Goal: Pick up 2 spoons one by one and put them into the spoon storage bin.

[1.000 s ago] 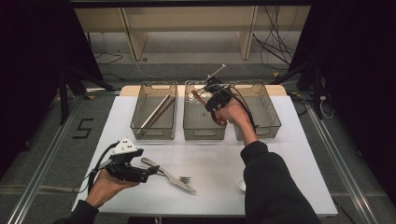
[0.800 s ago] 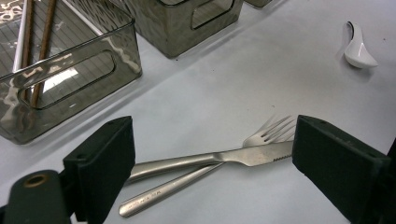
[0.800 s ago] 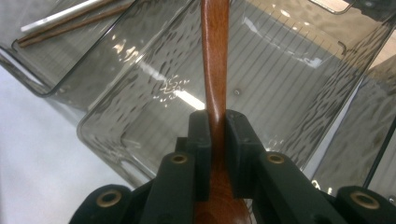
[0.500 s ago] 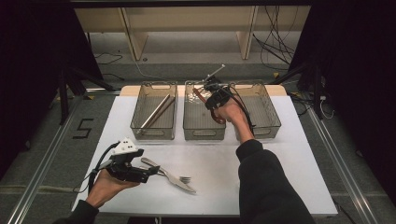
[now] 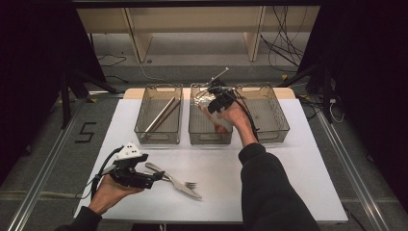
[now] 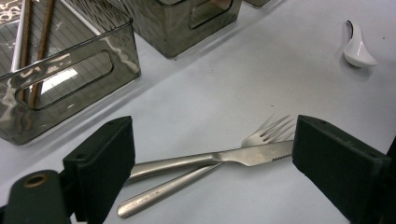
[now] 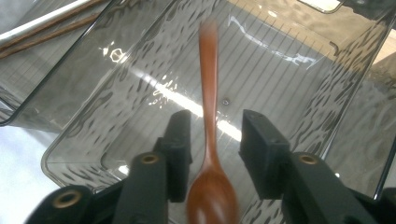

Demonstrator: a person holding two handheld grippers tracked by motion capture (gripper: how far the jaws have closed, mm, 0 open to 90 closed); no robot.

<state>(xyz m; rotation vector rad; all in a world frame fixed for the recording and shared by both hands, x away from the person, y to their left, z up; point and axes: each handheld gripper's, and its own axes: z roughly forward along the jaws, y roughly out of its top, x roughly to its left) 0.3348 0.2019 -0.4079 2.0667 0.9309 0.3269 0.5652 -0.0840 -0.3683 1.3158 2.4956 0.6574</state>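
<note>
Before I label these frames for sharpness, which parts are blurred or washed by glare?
Right gripper view: the wooden spoon between the open tongs is motion-smeared, with glare streaks on the middle bin floor. Left gripper view: knife and fork are crisp. High view: dark surroundings, evenly lit table.

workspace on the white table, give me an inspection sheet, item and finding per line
surface: white table, flat, cutlery lying loose on it
job's things: wooden spoon blurred between the jaws of the right tongs, over the middle bin; knife and fork lie crossed in front of the left tongs
clutter: chopsticks in the left bin; right bin; white ceramic spoon on the table
grippers: left tongs open wide, holding nothing; right tongs' jaws apart, with gaps to the spoon on both sides
cables: black cable trails from the left tongs; loose cables on the floor behind
surroundings: wooden shelf frame behind the table, dark curtains at both sides
</note>
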